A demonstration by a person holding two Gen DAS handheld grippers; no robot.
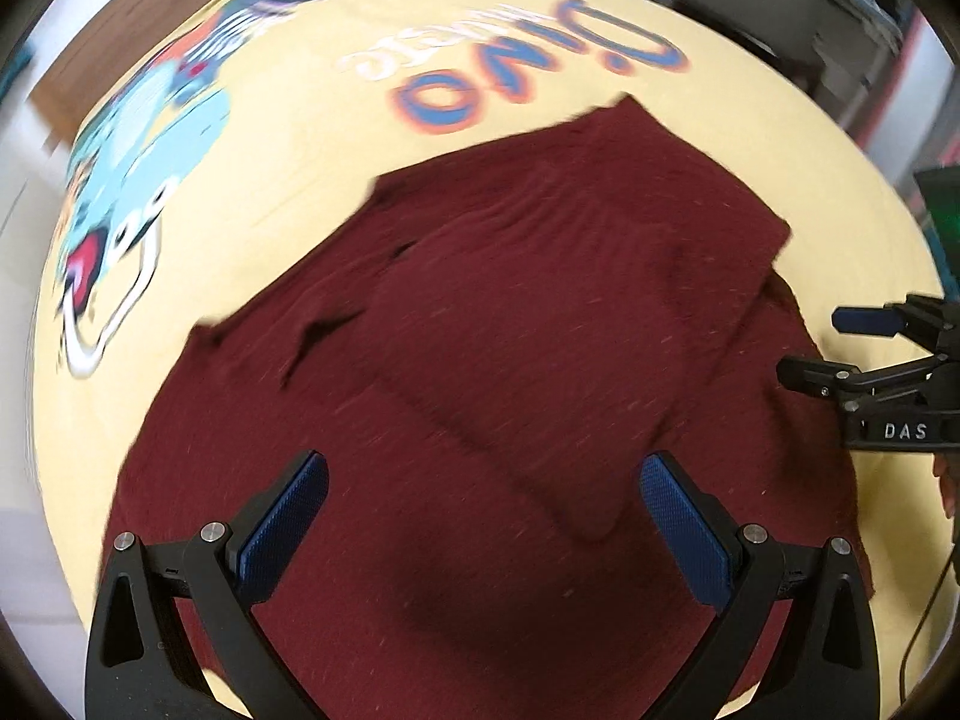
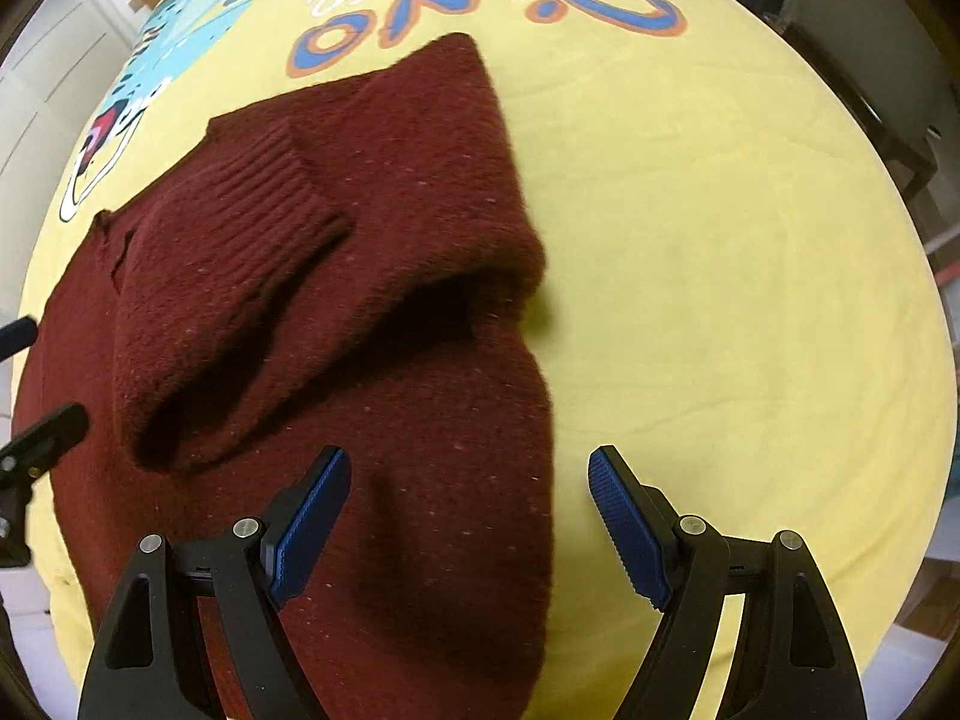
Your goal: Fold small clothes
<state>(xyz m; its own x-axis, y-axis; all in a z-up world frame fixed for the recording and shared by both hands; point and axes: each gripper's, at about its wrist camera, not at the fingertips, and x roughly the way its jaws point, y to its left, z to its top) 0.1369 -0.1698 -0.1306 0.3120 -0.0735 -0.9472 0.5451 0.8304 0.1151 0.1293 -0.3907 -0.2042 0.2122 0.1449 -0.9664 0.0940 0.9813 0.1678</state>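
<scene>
While both grippers are hovering wide open and empty over the maroon sweater (image 2: 360, 312), the right gripper (image 2: 469, 516) is needing its side edge directly beneath; left gripper (image 1: 483, 516) should pin.

Motion blur smeared the left wrist view, softening the dark red knitted sweater (image 1: 510, 330) and the blue-and-orange "DINO" lettering (image 1: 528, 78) beyond it. The sweater's near hem ran off the bottom edge. Its folded sleeve (image 2: 240, 276) hid the knit beneath.
</scene>
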